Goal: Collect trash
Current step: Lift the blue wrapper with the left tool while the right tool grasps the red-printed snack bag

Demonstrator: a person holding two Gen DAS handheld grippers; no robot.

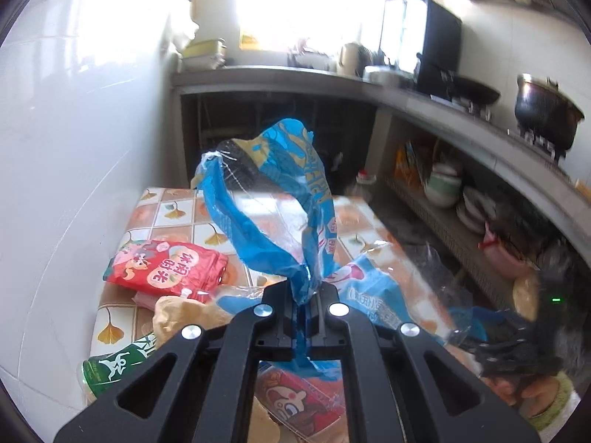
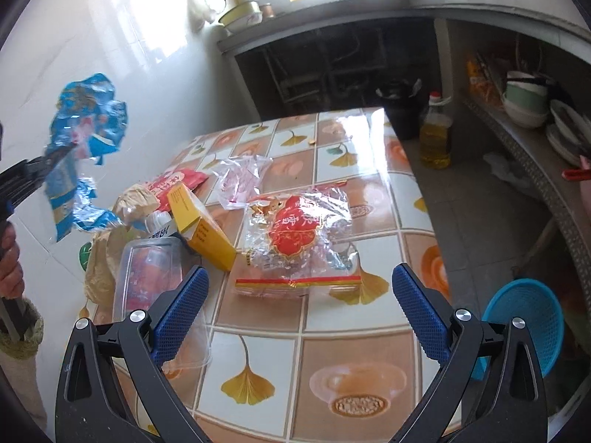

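— What sort of place is this?
— A home kitchen. A grey concrete counter (image 1: 388,88) runs along the far wall and the right side, with a dark pot (image 1: 546,110) and a wok (image 1: 469,90) on a gas stove.
— Anything else?
— Bowls and plates (image 2: 546,118) are stacked on the shelf under the counter at right, a bottle of cooking oil (image 2: 437,136) stands on the floor, the left wall (image 1: 74,129) is white tile, and a window (image 1: 306,3) glares above the far counter.

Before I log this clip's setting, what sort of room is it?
Most likely a home kitchen: a black pot on a gas burner, stacked bowls under the counter, and a cooking oil bottle on the floor.
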